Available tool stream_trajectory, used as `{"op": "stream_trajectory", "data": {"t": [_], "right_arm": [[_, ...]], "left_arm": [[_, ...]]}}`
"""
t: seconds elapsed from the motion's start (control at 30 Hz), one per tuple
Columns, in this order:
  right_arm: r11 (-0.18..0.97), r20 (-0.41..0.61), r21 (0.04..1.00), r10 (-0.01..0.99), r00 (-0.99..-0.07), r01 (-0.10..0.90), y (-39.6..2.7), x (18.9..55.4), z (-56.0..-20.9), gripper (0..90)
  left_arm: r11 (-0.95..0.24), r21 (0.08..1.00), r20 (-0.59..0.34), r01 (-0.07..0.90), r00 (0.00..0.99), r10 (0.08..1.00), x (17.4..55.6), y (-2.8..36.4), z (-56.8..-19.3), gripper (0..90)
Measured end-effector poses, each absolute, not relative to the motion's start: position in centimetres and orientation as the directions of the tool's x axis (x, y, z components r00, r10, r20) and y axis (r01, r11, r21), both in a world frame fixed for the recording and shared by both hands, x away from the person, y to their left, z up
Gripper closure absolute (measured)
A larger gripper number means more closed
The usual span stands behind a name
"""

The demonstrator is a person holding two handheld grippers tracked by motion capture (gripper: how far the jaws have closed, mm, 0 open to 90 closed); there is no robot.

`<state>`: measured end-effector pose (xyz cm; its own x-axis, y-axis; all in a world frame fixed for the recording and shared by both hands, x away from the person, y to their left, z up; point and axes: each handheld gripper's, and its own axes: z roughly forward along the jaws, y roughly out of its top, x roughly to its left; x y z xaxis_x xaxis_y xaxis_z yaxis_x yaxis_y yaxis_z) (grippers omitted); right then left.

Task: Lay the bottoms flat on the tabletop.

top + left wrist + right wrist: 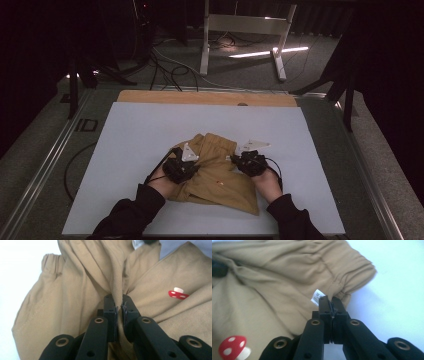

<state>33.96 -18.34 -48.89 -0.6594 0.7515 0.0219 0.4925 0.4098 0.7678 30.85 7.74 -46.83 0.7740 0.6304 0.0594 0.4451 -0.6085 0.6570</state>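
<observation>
Tan shorts [216, 172] with an elastic waistband lie crumpled on the white mat [150, 130]. A small red mushroom patch [178, 293] marks the fabric [233, 346]. My left gripper [181, 167] sits at the left side of the shorts, shut on a raised fold of the tan cloth [119, 305]. My right gripper [245, 161] is at the right side, shut on the waistband edge [331, 303] beside a white care label [316, 297].
The white mat lies on a table with a wooden strip [205, 97] along its far edge. Beyond it stand a white frame [245, 30] and loose cables [165, 65] on the floor. Bare mat surrounds the shorts on all sides.
</observation>
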Motion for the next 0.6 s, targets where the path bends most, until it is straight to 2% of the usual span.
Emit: {"op": "stream_trajectory", "data": {"t": [0.03,0.17,0.23,0.27,0.33,0.47,0.6], "right_arm": [[0.368,0.039,0.795,0.763,-0.645,0.483,-18.8,33.9,-47.7,89.7],[0.341,0.039,0.823,0.763,-0.645,0.454,-19.4,33.6,-46.1,89.7],[0.323,0.029,0.841,0.774,-0.632,0.434,-20.1,33.8,-44.7,89.7],[0.323,0.029,0.841,0.774,-0.632,0.434,-20.1,33.8,-44.7,89.7],[0.303,0.049,0.838,0.786,-0.616,0.454,-21.1,34.4,-44.6,89.7],[0.336,0.023,0.813,0.798,-0.602,0.476,-21.8,34.9,-46.1,89.7],[0.343,0.020,0.798,0.806,-0.591,0.496,-22.1,35.1,-47.1,89.6]], "left_arm": [[-0.598,0.677,0.070,0.428,0.772,0.632,30.7,7.7,-46.2,84.9],[-0.562,0.718,0.057,0.412,0.769,0.637,30.8,7.8,-45.1,83.8],[-0.560,0.722,0.058,0.408,0.770,0.636,30.9,7.8,-44.8,68.8],[-0.560,0.721,0.060,0.409,0.767,0.639,30.9,7.9,-44.7,68.8],[-0.540,0.724,0.045,0.429,0.752,0.658,31.2,8.1,-44.8,52.5],[-0.512,0.723,0.012,0.463,0.733,0.680,31.8,9.1,-45.2,47.6],[-0.525,0.698,0.021,0.487,0.720,0.694,32.5,9.8,-45.9,48.0]]}}
